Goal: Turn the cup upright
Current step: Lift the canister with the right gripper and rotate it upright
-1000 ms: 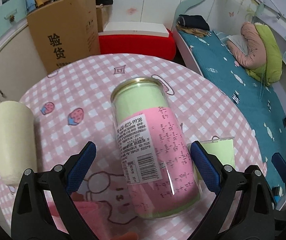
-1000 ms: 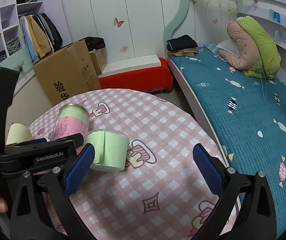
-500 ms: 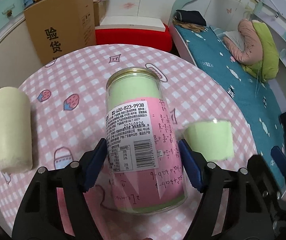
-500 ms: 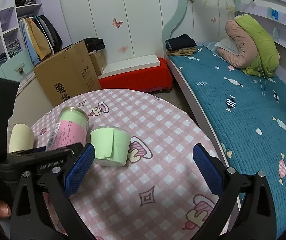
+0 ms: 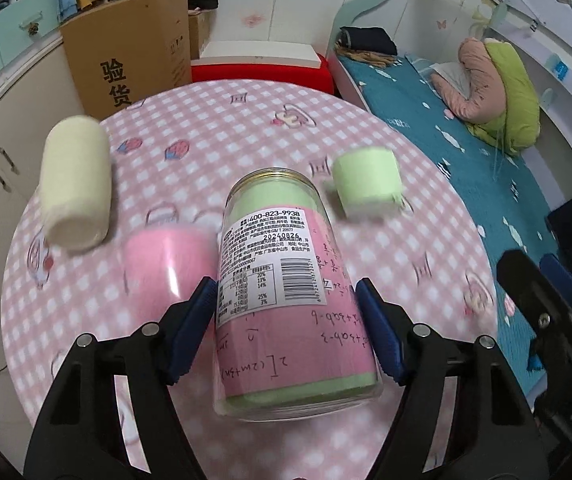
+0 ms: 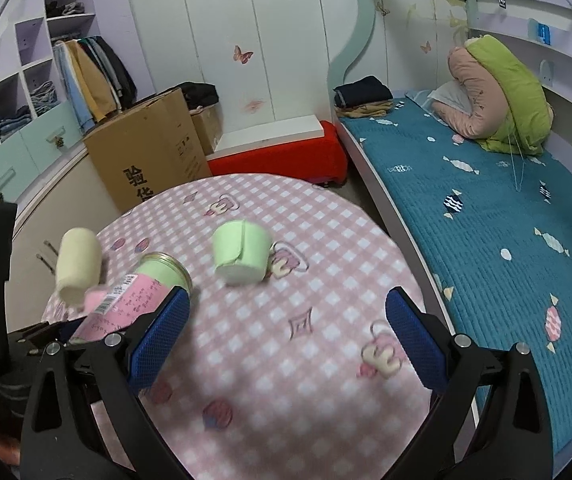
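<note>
Left gripper [image 5: 286,312] clamps the pink-and-green cup [image 5: 286,280] above the table [image 5: 246,128]; right gripper [image 6: 286,332] hangs spread apart.

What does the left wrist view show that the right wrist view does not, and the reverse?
Only the left wrist view shows the left gripper clamped on the clear jar, whose printed label is readable.

Only the right wrist view shows the open right gripper and the wardrobe shelves.

Both show the green cup and the cream roll on the table.
</note>
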A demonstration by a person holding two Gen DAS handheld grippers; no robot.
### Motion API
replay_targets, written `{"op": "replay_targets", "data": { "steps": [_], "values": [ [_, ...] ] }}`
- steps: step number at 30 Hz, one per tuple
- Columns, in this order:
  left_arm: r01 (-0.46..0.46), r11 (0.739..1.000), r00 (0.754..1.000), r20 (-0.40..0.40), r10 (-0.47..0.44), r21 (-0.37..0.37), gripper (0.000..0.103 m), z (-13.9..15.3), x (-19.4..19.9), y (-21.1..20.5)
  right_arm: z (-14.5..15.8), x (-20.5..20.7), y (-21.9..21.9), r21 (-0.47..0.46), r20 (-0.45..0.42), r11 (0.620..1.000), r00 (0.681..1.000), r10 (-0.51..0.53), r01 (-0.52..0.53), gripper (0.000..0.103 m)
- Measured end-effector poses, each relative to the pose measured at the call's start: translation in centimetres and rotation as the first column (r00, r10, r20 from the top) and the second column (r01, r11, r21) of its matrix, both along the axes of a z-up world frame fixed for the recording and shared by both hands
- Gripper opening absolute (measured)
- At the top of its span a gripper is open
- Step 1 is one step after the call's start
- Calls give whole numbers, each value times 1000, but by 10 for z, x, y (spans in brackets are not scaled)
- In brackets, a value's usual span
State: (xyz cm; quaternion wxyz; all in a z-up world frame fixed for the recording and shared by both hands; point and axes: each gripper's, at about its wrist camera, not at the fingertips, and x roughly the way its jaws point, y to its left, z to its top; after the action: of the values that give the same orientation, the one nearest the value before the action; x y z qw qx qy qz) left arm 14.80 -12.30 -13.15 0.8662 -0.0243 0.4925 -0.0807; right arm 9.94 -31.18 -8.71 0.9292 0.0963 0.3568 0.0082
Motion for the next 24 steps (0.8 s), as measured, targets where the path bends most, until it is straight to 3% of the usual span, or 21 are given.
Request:
{"op": "replay_targets", "data": {
  "steps": [13,19,24],
  "values": [
    [28,999,999,27,-27,-24,72,-10,-93,29,-8,-62,49,-28,-26,997,997,70,-70,95],
    [44,998,998,41,-43,-40,72,-10,-115,42,-9,-74,67,-32,-39,996,996,85,-86,95],
    [67,993,997,53,-63,-95,73,-3,-119,51,-10,-75,78,-34,-51,996,995,84,-86,95]
  ]
}}
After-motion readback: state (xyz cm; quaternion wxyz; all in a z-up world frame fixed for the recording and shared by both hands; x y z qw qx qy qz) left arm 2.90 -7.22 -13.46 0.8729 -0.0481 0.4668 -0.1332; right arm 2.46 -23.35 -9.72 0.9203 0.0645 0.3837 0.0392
